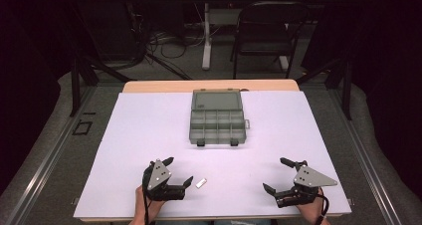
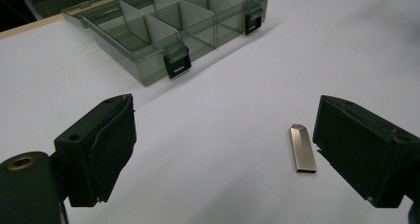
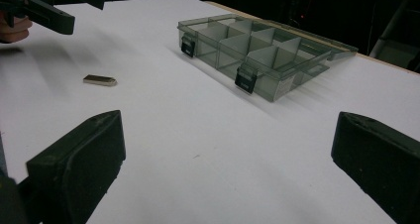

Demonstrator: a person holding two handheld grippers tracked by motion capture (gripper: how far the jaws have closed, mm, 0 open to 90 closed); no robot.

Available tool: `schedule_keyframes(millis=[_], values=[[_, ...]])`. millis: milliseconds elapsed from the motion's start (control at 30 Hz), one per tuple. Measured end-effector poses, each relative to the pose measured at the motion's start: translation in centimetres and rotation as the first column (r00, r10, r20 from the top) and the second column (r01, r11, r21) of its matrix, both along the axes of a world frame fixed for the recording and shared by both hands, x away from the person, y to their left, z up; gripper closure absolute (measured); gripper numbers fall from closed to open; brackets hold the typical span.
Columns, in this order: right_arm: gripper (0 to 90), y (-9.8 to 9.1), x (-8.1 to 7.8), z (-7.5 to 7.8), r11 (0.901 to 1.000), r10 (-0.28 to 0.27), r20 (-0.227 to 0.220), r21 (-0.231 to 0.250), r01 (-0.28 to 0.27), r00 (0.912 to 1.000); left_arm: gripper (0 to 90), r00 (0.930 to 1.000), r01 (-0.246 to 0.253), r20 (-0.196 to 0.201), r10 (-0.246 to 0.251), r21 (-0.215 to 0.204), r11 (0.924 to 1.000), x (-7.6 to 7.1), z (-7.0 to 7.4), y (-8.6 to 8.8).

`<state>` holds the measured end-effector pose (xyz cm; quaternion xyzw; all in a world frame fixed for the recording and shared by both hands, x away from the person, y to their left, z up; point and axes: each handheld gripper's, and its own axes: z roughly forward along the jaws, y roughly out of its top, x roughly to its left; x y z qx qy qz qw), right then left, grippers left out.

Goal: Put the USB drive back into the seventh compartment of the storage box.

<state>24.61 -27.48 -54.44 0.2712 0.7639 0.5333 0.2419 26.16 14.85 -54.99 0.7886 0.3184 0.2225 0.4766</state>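
A small flat silver metal piece (image 1: 200, 183) lies on the white table sheet near the front edge. My left gripper (image 1: 178, 170) stands open just left of it, with nothing between its jaws. From the left gripper view the piece (image 2: 302, 148) lies close by the inner face of the right-hand jaw. My right gripper (image 1: 277, 175) is open and empty near the front right of the sheet. A grey see-through compartment box (image 1: 217, 117) lies open at the middle of the table, its lid flat behind it. In the right gripper view the box (image 3: 252, 50) and the piece (image 3: 99, 80) lie ahead.
The white sheet (image 1: 139, 135) covers the table, whose wooden edge shows at the back. A black folding chair (image 1: 266, 33) and a table leg with cables stand on the floor beyond. Dark metal frame rails run along both sides.
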Motion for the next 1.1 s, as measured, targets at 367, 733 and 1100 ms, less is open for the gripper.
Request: schedule_keyframes(millis=[367,733,1100], values=[[0.0,0.0,0.0,0.0,1.0000,0.000,-0.004,-0.003,0.000,1.0000,9.8,0.9987,0.038,-0.036,-0.037,0.022,0.9990,0.2,-0.2,-1.1],[0.0,0.0,0.1,0.0,1.0000,0.000,-0.004,-0.005,0.000,1.0000,9.7,0.9955,0.073,-0.064,-0.070,0.047,0.9962,0.5,-0.4,-2.0],[0.0,0.0,0.1,0.0,1.0000,0.000,-0.005,-0.006,0.000,1.0000,9.7,0.9908,0.098,-0.100,-0.091,0.065,0.9931,0.7,-0.7,-2.7]])
